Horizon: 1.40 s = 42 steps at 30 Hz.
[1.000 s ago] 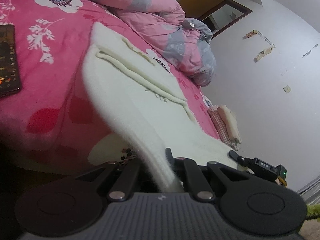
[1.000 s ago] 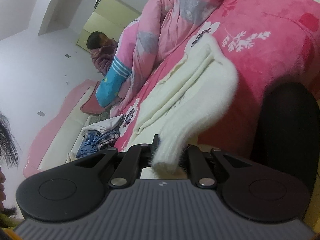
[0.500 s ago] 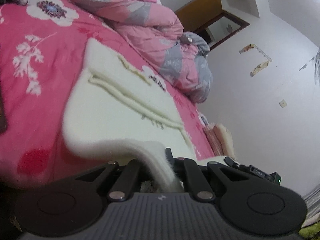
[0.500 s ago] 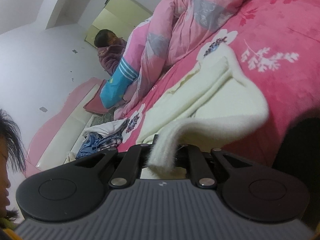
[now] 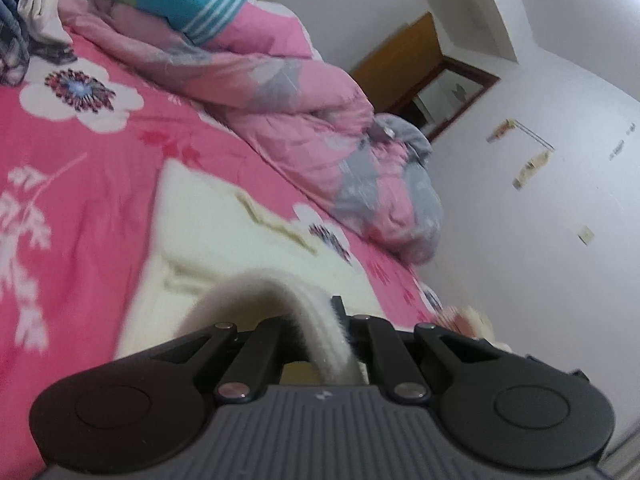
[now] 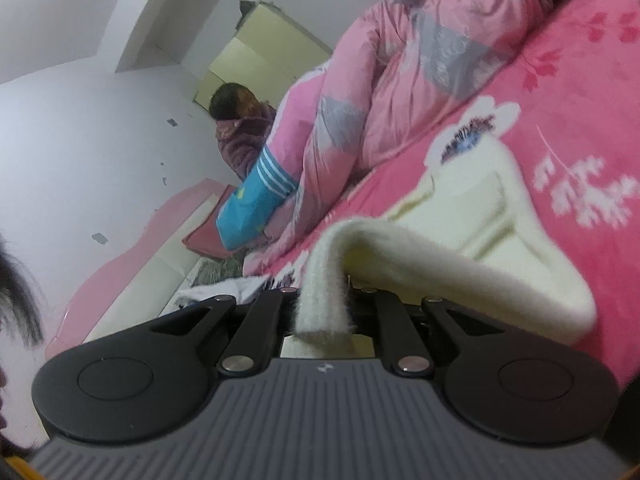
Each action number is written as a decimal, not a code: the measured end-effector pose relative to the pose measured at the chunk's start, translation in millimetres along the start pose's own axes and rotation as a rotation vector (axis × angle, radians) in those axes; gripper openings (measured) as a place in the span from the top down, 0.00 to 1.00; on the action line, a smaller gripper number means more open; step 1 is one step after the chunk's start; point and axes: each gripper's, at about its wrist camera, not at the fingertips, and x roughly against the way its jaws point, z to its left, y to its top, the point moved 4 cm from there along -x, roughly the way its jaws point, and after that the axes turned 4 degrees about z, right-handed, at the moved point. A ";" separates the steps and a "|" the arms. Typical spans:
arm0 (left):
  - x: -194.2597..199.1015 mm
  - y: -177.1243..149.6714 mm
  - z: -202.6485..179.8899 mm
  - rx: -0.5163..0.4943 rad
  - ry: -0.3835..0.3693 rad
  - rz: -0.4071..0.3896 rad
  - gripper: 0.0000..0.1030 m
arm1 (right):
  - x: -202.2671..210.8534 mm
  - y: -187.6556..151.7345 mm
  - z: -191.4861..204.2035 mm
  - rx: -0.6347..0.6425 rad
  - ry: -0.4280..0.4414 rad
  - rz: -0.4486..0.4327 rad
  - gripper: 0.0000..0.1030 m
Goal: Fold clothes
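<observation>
- Left claw point(image 5: 340, 332): closed on one near edge of the cream fleece garment point(image 5: 224, 240). The pinched edge rises in a thick band and arches over toward the part that lies flat.
- Right claw point(image 6: 322, 312): closed on another near edge of the same garment point(image 6: 460, 248). The band bends sharply just past the fingers and drapes back down to the bed.
- Handling judgement: the fabric is soft, thick and limp. It sags under its own weight between grip and bed, so it appears light but bulky. The fuzzy pile should resist slipping in the claw.
- Grip judgement: hold at the hem corners, as now, and pinch all layers. A shallow bite risks dropping the lower layer.
- Garment position: the main body lies flat on the pink floral bed sheet point(image 5: 80, 184), with a seam or folded-in strip visible across it.
- Beyond: a bunched pink quilt point(image 5: 312, 120) lies clear of the garment.
- Motion blur hides fine detail.
</observation>
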 end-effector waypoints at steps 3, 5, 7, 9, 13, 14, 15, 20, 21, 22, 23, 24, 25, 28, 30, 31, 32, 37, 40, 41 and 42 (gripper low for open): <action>-19.2 18.2 3.7 -0.001 0.025 -0.015 0.95 | -16.9 16.9 -6.4 -0.009 0.009 -0.016 0.94; -32.0 30.4 6.1 -0.001 0.041 -0.025 0.95 | -29.1 26.9 -12.0 -0.012 0.007 -0.020 0.94; -44.8 42.5 8.5 -0.002 0.058 -0.034 0.95 | -43.4 36.0 -17.0 -0.010 -0.001 -0.017 0.94; -57.6 54.7 11.0 -0.003 0.074 -0.044 0.95 | -56.9 44.6 -22.2 -0.013 -0.009 -0.013 0.94; -87.4 76.6 18.5 -0.002 0.107 -0.041 0.95 | -85.5 64.4 -35.4 -0.024 -0.025 -0.003 0.94; -95.3 80.4 21.8 0.003 0.116 -0.034 0.95 | -92.9 68.4 -40.1 -0.028 -0.030 0.001 0.94; -103.2 83.4 25.8 0.010 0.126 -0.026 0.95 | -100.6 72.1 -45.4 -0.033 -0.035 0.006 0.94; -135.7 93.1 48.1 0.039 0.168 0.002 0.95 | -138.2 86.7 -72.8 -0.063 -0.063 0.044 0.94; -140.6 94.5 52.6 0.044 0.174 0.004 0.95 | -145.5 89.3 -77.5 -0.066 -0.069 0.054 0.94; -145.2 96.0 57.1 0.050 0.179 0.007 0.95 | -152.9 91.8 -82.2 -0.069 -0.075 0.064 0.94; -149.8 97.4 61.3 0.057 0.183 0.009 0.95 | -159.3 94.1 -85.6 -0.067 -0.078 0.072 0.94; -154.1 98.8 65.8 0.064 0.187 0.012 0.95 | -165.4 96.6 -88.3 -0.063 -0.080 0.078 0.94; -158.1 99.7 69.8 0.068 0.193 0.014 0.95 | -172.0 98.9 -91.4 -0.059 -0.084 0.083 0.94; -169.8 100.6 81.0 0.079 0.214 0.026 0.95 | -190.1 102.1 -101.4 -0.055 -0.095 0.095 0.94; -177.3 100.2 89.1 0.102 0.221 0.054 0.93 | -201.4 100.8 -111.9 -0.066 -0.112 0.108 0.94; -179.2 100.5 93.1 0.122 0.216 0.062 0.93 | -207.4 99.4 -120.0 -0.086 -0.122 0.120 0.93; -179.2 101.7 96.4 0.147 0.202 0.063 0.92 | -212.3 97.9 -128.7 -0.119 -0.127 0.136 0.93; -174.1 114.7 115.0 0.354 0.054 0.039 0.63 | -216.3 102.3 -156.5 -0.325 -0.041 0.159 0.86; -169.8 121.4 129.7 0.509 -0.047 -0.017 0.52 | -208.2 106.7 -171.4 -0.514 0.090 0.101 0.66; -168.9 123.1 133.9 0.548 -0.069 -0.031 0.51 | -204.3 106.9 -177.6 -0.591 0.150 0.066 0.55; -167.4 124.1 134.9 0.561 -0.072 -0.040 0.51 | -200.4 107.3 -184.1 -0.667 0.211 0.030 0.52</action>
